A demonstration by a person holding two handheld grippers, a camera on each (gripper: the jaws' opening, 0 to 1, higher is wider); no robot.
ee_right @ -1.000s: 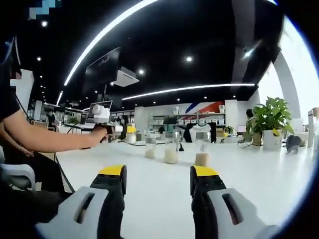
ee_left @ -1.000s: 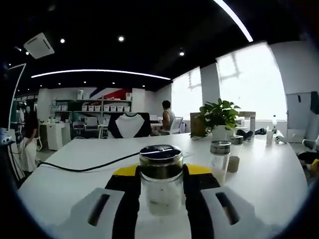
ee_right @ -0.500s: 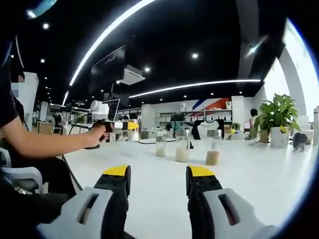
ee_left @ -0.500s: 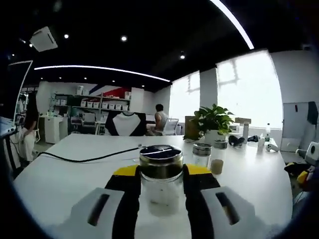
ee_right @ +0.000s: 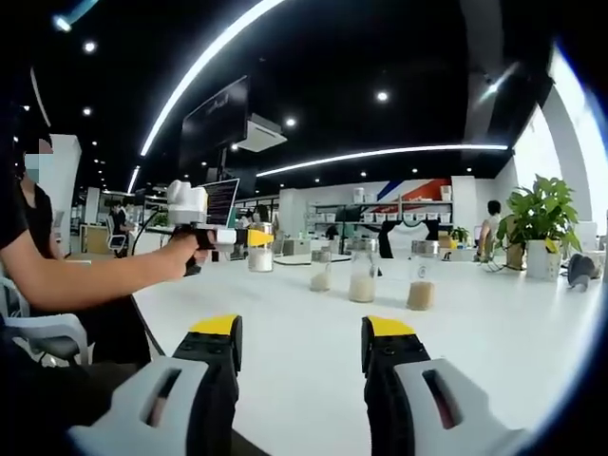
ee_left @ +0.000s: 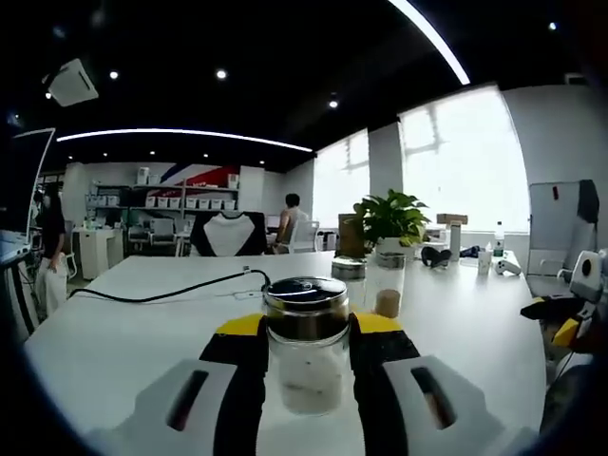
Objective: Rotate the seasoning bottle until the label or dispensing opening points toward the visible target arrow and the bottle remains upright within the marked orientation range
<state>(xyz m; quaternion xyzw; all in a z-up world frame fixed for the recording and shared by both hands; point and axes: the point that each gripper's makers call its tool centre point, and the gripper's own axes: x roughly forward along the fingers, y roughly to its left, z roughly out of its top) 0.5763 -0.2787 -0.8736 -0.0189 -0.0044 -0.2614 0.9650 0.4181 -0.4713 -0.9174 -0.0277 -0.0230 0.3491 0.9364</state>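
Where the left gripper (ee_left: 306,342) rises at bottom centre, we see its jaws clamped on the upright seasoning bottle (ee_left: 306,353), silver lid on top. In the right gripper view, the right gripper (ee_right: 299,344) stands parted, gripping nothing, over the white table (ee_right: 494,323); three jars (ee_right: 362,272) stand mid-frame.
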